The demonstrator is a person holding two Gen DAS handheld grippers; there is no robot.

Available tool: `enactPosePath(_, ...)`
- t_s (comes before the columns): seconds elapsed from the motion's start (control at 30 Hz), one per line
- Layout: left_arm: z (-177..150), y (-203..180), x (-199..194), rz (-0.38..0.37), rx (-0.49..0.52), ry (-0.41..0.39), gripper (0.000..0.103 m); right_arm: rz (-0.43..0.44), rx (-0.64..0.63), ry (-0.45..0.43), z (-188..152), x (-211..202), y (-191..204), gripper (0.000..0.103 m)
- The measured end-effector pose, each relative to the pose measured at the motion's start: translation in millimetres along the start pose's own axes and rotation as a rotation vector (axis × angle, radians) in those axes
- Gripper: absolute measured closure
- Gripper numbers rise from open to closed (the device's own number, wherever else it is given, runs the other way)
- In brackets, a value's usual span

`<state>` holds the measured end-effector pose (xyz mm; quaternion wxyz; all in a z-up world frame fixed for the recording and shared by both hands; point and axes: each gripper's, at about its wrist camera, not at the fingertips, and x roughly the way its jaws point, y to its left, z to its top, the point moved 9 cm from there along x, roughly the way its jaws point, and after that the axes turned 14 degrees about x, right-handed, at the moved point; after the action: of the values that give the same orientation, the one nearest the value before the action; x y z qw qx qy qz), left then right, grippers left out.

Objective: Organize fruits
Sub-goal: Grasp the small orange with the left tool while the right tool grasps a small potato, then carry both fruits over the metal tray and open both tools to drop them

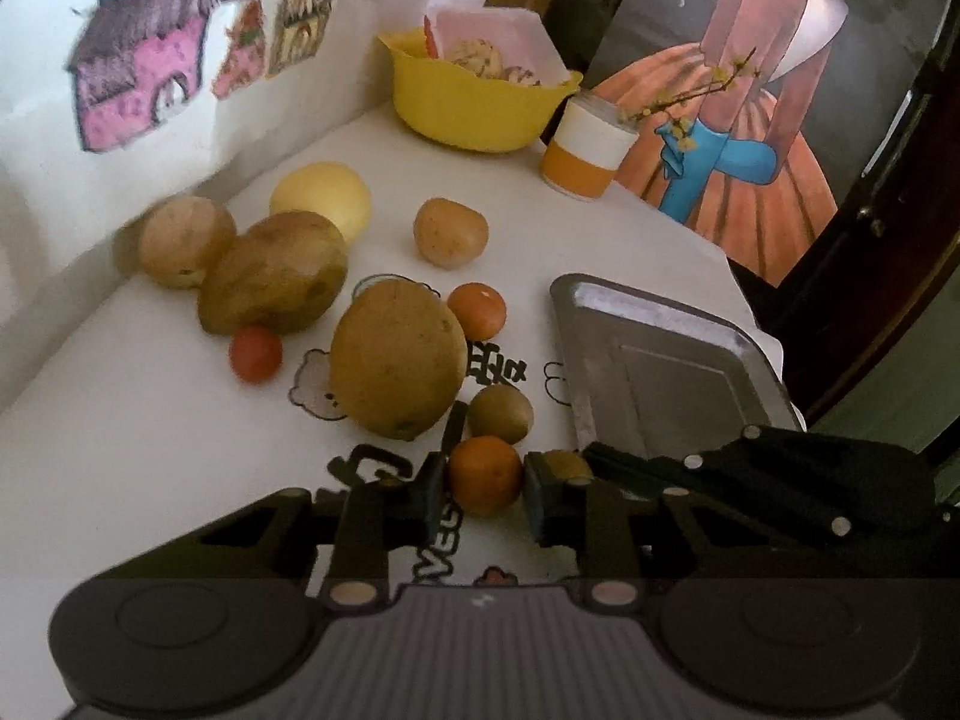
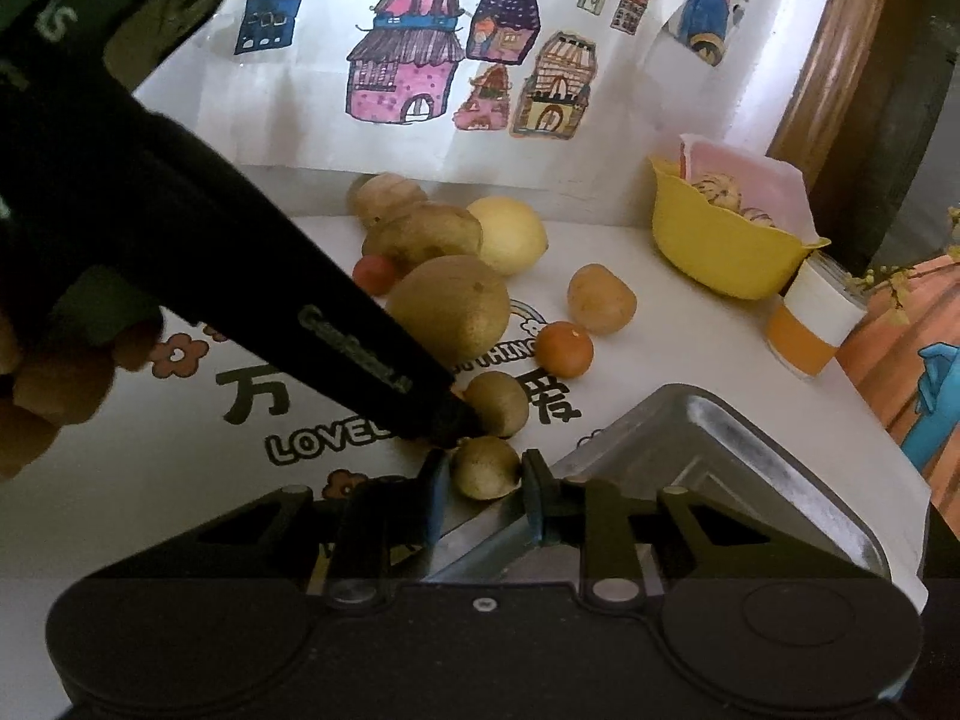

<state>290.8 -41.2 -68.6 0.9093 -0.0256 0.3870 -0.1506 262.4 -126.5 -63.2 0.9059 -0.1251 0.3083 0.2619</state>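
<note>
My left gripper [image 1: 487, 469] is shut on a tangerine [image 1: 485, 477] low over the white printed tablecloth [image 1: 150, 450]. Just to its right, my right gripper [image 2: 486, 463] is shut on a brown kiwi [image 2: 485, 471] beside the near corner of the empty metal tray [image 2: 750, 480]. A second kiwi [image 1: 500, 414] and another tangerine [image 1: 477, 309] lie just beyond. In the right wrist view the left gripper crosses as a black bar from the upper left and hides its tangerine.
Several brown potatoes [image 1: 396, 360], a yellow fruit [image 1: 321, 192] and a small red tomato [image 1: 256, 354] lie toward the wall. A yellow bowl [image 1: 474, 108] and an orange-and-white cup [image 1: 585, 150] stand at the back. A person's hand [image 2: 54, 384] shows at left.
</note>
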Motion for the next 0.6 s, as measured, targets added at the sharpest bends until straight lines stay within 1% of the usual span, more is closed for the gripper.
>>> enactPosePath(0.1, 0.5, -2.3, -18.9, 0.014, 0.008, -0.029, 0.074, -0.008, -0.01, -0.045, 6.5, -16.8, 3.3, 0.076)
enactPosePath(0.2, 9.1, -9.5, -35.2, 0.02, 0.028, -0.057, 0.074, -0.002, 0.01, -0.082, 13.6, -38.9, -0.1, 0.076)
enactPosePath(0.33, 35.5, -27.7, -47.4, 0.015, 0.074, -0.108, 0.073, -0.026, 0.067, -0.139, 30.7, -72.3, -28.2, 0.076)
enactPosePath(0.47, 69.2, -50.2, -38.0, 0.008, 0.133, -0.188, 0.073, -0.111, 0.094, -0.189, 50.8, -93.4, -76.0, 0.076)
enactPosePath(0.53, 82.2, -59.0, -22.2, 0.001, 0.149, -0.201, 0.073, -0.126, 0.113, -0.193, 55.4, -94.1, -101.2, 0.076)
enactPosePath(0.6, 92.8, -66.9, -2.4, -0.017, 0.158, -0.194, 0.073, -0.136, 0.132, -0.182, 53.2, -86.5, -123.8, 0.076)
